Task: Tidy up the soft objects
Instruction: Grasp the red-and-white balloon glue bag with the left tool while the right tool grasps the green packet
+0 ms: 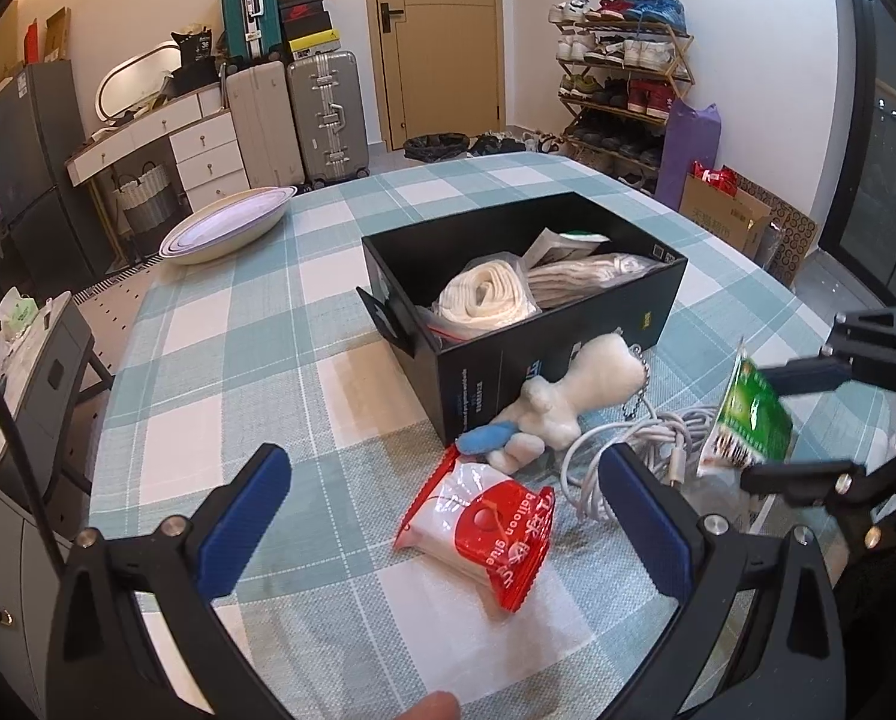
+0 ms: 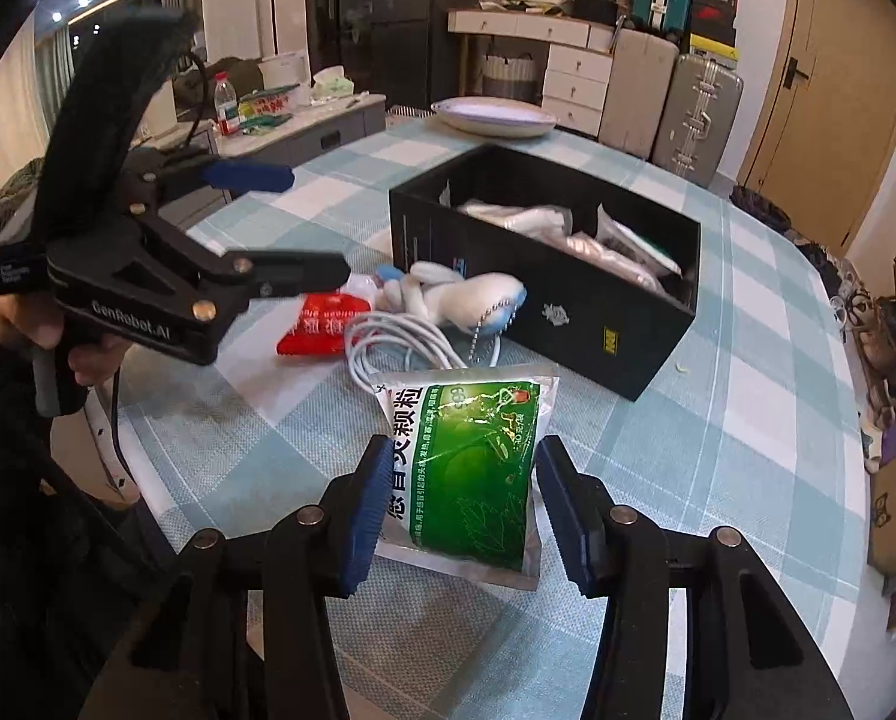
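A black box (image 1: 568, 354) (image 2: 574, 324) stands on the checked table and holds rolled white socks (image 1: 487, 297) and packets. In front of it lie a white plush toy (image 1: 574, 402) (image 2: 466, 297), a white cable (image 1: 622, 450) (image 2: 388, 342) and a red balloon-glue packet (image 1: 484, 534) (image 2: 322, 324). My left gripper (image 1: 442, 510) (image 2: 304, 222) is open, hovering just above the red packet. My right gripper (image 2: 460, 504) (image 1: 808, 420) has its jaws around a green medicine bag (image 2: 466, 462) (image 1: 748, 414); the pads look slightly apart from the bag.
A white oval bowl (image 1: 226, 228) (image 2: 496, 114) sits at the table's far edge. Suitcases (image 1: 322, 114), a drawer unit (image 1: 202, 150) and a shoe rack (image 1: 622, 78) line the walls. A grey side cabinet (image 1: 40, 348) stands left of the table.
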Available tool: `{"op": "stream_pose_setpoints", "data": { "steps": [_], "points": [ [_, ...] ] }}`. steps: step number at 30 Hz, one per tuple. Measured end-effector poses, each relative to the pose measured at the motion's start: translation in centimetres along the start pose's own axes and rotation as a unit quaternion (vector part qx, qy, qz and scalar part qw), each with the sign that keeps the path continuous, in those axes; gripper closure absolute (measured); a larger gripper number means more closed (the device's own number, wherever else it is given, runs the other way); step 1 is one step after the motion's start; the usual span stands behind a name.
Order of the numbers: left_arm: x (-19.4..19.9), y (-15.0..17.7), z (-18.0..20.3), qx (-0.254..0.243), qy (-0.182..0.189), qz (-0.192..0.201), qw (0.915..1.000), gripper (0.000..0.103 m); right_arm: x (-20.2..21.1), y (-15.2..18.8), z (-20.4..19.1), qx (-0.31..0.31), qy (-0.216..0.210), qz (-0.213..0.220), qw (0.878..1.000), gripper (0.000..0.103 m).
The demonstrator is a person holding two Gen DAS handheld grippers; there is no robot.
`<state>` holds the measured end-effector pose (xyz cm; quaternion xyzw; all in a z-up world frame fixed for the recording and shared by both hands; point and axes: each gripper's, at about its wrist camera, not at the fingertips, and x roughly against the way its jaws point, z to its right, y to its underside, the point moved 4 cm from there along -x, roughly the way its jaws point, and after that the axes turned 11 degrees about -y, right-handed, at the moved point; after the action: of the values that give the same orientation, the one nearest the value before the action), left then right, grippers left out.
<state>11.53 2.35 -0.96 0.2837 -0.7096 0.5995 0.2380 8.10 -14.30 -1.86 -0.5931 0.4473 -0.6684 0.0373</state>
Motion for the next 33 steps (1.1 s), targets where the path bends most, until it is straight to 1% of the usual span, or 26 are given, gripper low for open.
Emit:
{"op": "stream_pose_setpoints", "data": {
  "steps": [8, 12, 15, 18, 23, 30, 32, 33],
  "points": [
    [-0.6, 0.9, 0.6, -0.027, 0.013, -0.021, 0.9993, 0.000, 1.6, -1.2, 0.1, -0.012, -0.015, 0.079, 0.997, 0.053],
    [-1.1, 1.4, 0.9, -0.040, 0.020, -0.032, 0.9985, 0.000, 2.7, -1.9, 0.9, -0.030, -0.020, 0.122, 0.992, 0.053],
    [-1.6, 1.8, 0.9, -0.044, 0.023, -0.043, 0.9978, 0.000, 3.2, -2.1, 1.9, -0.048, -0.014, 0.140, 0.989, 0.053],
    [-2.2, 2.0, 1.0, -0.044, 0.027, -0.057, 0.9970, 0.000, 3.5, -2.1, 3.0, -0.067, -0.012, 0.152, 0.986, 0.053],
    [-2.7, 2.3, 0.7, -0.035, 0.036, -0.070, 0.9963, 0.000, 3.4, -1.9, 4.3, -0.093, 0.000, 0.156, 0.983, 0.053],
    [-3.7, 2.7, 0.8, -0.029, 0.035, -0.080, 0.9958, 0.003, 3.3, -1.7, 4.7, -0.099, 0.002, 0.158, 0.982, 0.053],
    [-4.1, 2.8, 0.9, -0.024, 0.040, -0.085, 0.9953, 0.014, 3.2, -1.7, 4.8, -0.100, 0.000, 0.157, 0.982, 0.053],
    [-4.3, 2.9, 0.9, -0.023, 0.041, -0.088, 0.9950, 0.017, 3.2, -1.7, 4.8, -0.100, 0.001, 0.157, 0.982, 0.053]
  ]
}}
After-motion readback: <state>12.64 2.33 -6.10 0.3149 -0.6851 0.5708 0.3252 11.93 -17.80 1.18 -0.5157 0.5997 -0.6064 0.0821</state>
